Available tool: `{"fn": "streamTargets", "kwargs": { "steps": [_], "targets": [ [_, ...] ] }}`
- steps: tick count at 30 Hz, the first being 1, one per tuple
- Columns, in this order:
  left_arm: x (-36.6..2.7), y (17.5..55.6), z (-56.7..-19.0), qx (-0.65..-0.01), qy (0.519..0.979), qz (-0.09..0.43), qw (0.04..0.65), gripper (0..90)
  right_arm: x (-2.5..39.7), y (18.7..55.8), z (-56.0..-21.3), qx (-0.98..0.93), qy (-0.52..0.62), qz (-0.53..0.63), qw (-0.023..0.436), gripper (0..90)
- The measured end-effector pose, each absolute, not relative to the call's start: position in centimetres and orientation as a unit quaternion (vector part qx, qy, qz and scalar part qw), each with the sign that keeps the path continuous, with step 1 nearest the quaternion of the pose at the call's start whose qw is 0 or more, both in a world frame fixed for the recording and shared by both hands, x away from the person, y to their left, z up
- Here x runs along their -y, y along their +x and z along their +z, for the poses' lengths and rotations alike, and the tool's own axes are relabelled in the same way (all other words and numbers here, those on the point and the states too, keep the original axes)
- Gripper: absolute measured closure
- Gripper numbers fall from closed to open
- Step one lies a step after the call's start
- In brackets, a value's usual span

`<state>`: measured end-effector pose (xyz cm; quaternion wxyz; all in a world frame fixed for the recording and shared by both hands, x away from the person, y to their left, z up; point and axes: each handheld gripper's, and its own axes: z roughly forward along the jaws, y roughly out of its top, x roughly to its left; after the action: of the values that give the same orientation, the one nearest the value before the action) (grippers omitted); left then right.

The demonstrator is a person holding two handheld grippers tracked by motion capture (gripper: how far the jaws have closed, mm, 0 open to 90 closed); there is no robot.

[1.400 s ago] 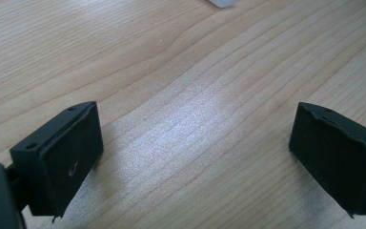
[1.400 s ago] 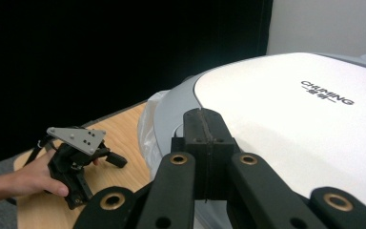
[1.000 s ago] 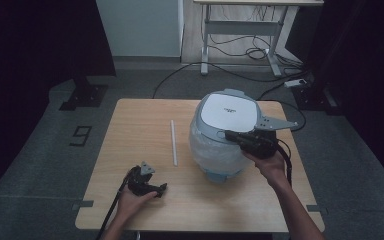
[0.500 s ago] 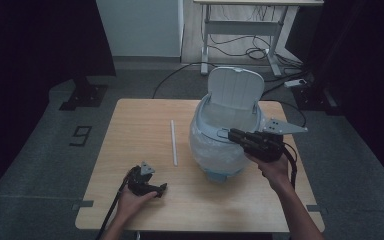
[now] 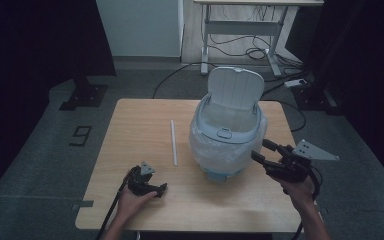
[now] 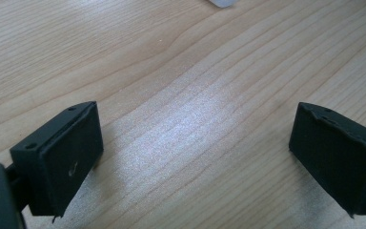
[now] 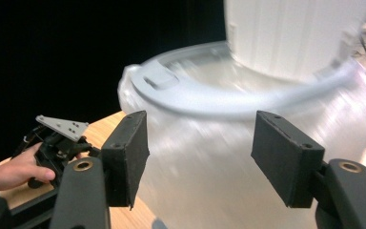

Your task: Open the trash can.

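A pale blue-grey bin (image 5: 227,145) lined with a clear plastic bag stands right of the table's middle. Its lid (image 5: 235,90) stands upright at the back. My right gripper (image 5: 261,150) hangs open just off the bin's right side, jaws pointing at it and touching nothing. In the right gripper view the blurred bin (image 7: 205,100) and raised lid (image 7: 290,33) lie beyond the open right gripper (image 7: 200,157). My left gripper (image 5: 156,189) rests on the table near the front left, open. In the left gripper view the left gripper (image 6: 195,152) has bare wood between its jaws.
A thin white stick (image 5: 173,142) lies on the wooden table (image 5: 130,125) left of the bin. The left hand and its gripper (image 7: 57,143) appear beyond the bin in the right gripper view. Cables and a desk frame (image 5: 240,30) stand on the floor behind.
The bin's lid has swung from shut to fully upright. My right gripper has drawn back from the lid's front, down and to the right. The left gripper has stayed put.
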<state>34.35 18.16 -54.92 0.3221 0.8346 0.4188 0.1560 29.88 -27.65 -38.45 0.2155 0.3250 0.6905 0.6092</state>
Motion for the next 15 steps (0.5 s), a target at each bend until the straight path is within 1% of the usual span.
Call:
{"fn": "streamTargets", "kwargs": {
  "steps": [7, 13, 15],
  "targets": [
    [-18.2, 34.4, -54.9, -0.418, 0.835, 0.156, 0.322, 3.6, 30.2, 29.7, -42.7, -0.688, 0.37, 0.588, 0.211, 33.9],
    [-18.2, 34.3, -54.9, -0.419, 0.834, 0.156, 0.322, 3.6, 31.2, 30.3, -46.7, -0.705, 0.399, 0.547, 0.213, 33.3],
    [-18.2, 34.3, -54.9, -0.419, 0.835, 0.156, 0.322, 3.6, 31.4, 30.6, -47.9, -0.707, 0.41, 0.537, 0.207, 33.3]
  ]
}}
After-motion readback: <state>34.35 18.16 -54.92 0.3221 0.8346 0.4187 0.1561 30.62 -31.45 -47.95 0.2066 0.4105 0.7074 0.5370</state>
